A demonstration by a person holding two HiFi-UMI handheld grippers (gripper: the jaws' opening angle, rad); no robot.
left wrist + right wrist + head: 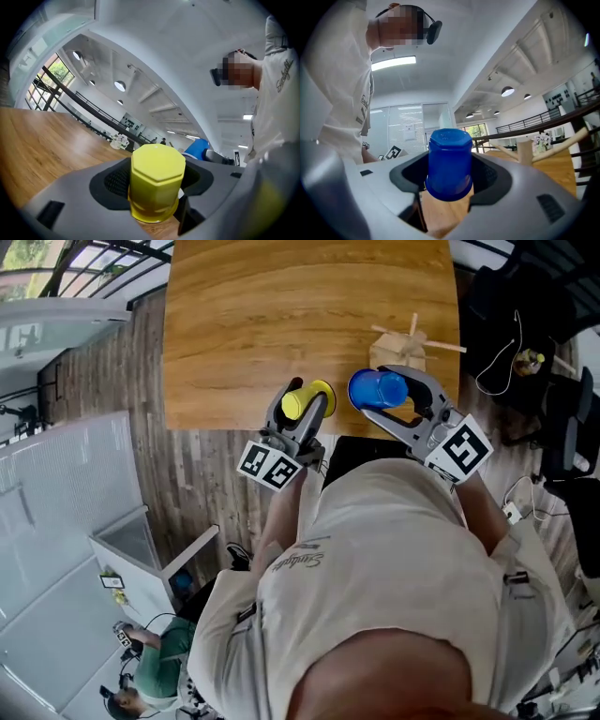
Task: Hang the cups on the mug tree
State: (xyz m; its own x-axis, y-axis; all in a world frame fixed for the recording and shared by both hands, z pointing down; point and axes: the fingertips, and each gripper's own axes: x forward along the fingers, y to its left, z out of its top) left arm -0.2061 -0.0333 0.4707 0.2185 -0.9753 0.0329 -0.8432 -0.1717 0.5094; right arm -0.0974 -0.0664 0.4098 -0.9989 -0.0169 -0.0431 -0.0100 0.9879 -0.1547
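My left gripper (302,409) is shut on a yellow cup (307,400), held bottom-up above the near edge of the wooden table (281,324). In the left gripper view the yellow cup (156,182) fills the gap between the dark pads (117,180). My right gripper (398,397) is shut on a blue cup (378,389), which the right gripper view shows as an upturned blue cup (449,164) clamped between the jaws. The wooden mug tree (403,343) stands on the table just beyond the right gripper, its pegs bare; its post (525,151) also shows behind the blue cup.
A dark chair with cables (525,343) stands to the right of the table. A white box (141,554) sits on the floor at the left, with another person (159,657) seated below it. The person's white shirt (375,577) fills the lower head view.
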